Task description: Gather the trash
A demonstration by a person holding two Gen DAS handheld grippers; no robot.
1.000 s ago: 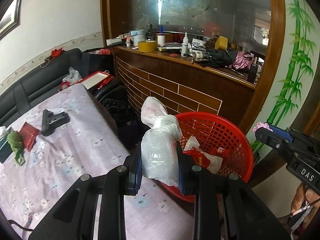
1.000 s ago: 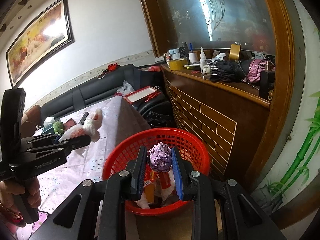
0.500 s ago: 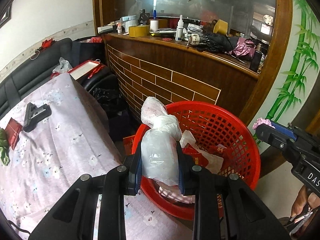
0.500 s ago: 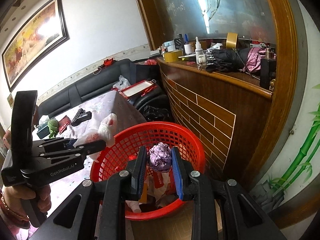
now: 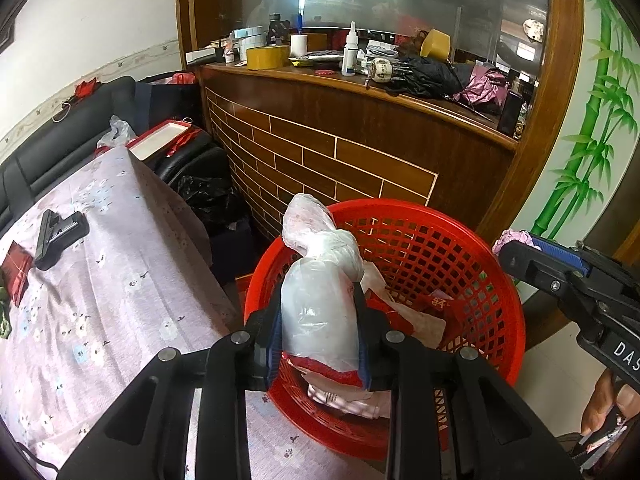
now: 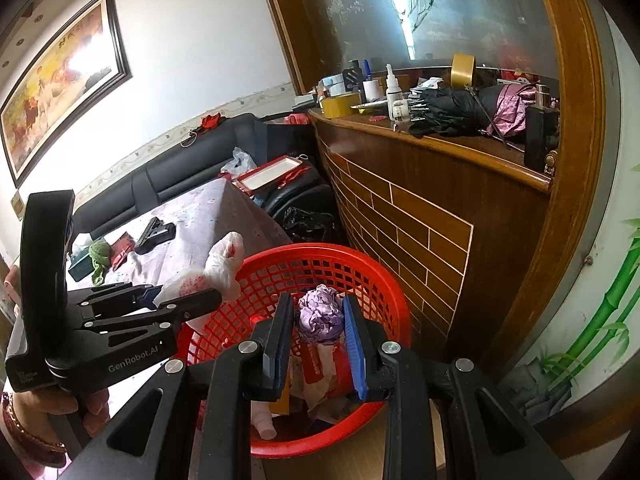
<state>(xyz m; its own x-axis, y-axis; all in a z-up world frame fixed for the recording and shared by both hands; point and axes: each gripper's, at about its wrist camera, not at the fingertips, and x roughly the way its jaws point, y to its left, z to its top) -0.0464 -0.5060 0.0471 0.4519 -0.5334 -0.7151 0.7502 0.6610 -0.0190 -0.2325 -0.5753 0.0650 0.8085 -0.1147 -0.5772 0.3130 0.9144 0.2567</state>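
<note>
The left gripper [image 5: 320, 328] is squeezing a see-through plastic bag [image 5: 318, 280], and its two pads press on the bag's sides. The bag looks soft, light and crinkly, so I think it will squash in the grip and could slip, since plastic is smooth. Holding it around its fat lower half, as now, looks like a good place, because the thin twisted top would flop. The bag hangs over the near edge of the red basket [image 5: 472, 240], above the papers and wrappers already lying inside. The right gripper [image 6: 318, 322] is closed on a crumpled purple paper ball [image 6: 320, 314]. The ball looks very light and a bit springy, and I think it will fall straight down when let go. It is held at its middle, right over the basket. Both grippers tilt forward and down toward the basket, one on each side, and they are near each other but not touching. A hand [image 6: 48, 404] holds the left tool's handle down low. The basket stands on the floor just beside the table with the flowered cloth [image 5: 100, 300] and near the brown wooden counter [image 5: 360, 152].
</note>
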